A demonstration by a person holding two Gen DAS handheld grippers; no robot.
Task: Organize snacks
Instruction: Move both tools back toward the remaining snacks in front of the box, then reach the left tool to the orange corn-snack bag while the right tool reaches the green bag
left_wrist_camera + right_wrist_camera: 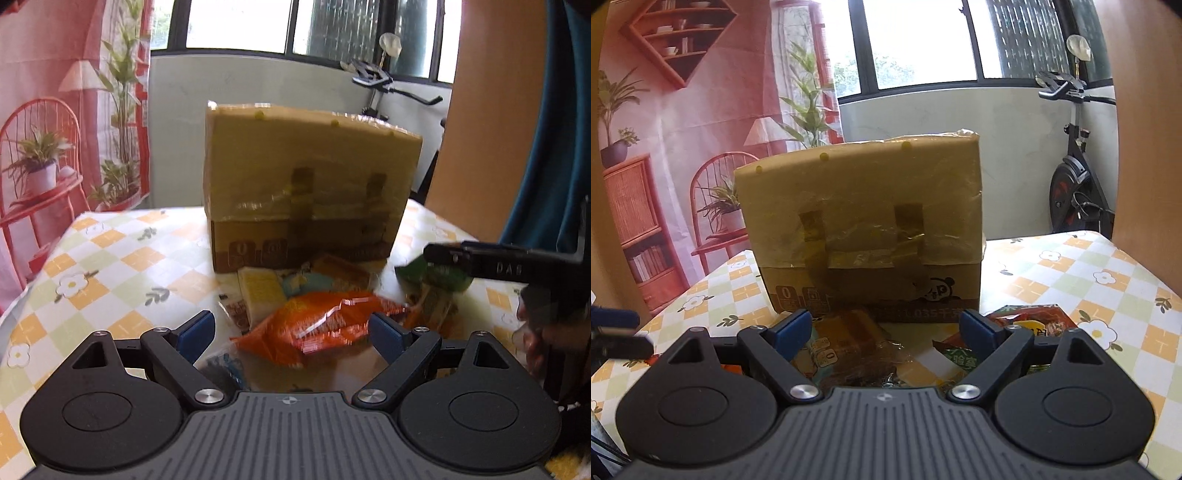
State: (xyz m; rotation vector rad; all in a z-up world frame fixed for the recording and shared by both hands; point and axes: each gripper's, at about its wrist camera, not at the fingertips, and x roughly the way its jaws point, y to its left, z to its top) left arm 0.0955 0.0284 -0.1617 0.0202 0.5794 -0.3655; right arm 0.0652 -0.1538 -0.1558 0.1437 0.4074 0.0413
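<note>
A taped cardboard box [310, 184] stands upright on the table, and a pile of snack packets lies in front of it. My left gripper [291, 332] is open just above an orange packet [317, 325], which lies between its blue pads without being pressed. A yellow packet [262, 291] and a green packet [436, 277] lie beside the orange one. In the right wrist view, my right gripper [886, 332] is open over a brown clear-wrapped packet [857, 343], close to the box [864, 221]. A red packet [1034, 321] and a green packet [956, 358] lie to its right.
The table has a checked flower-print cloth [110, 258]. One of the right gripper's black fingers [480, 260] reaches in over the green packet, with a hand [535, 339] and a blue sleeve [554, 147] behind it. An exercise bike [1078, 184] stands beyond the table.
</note>
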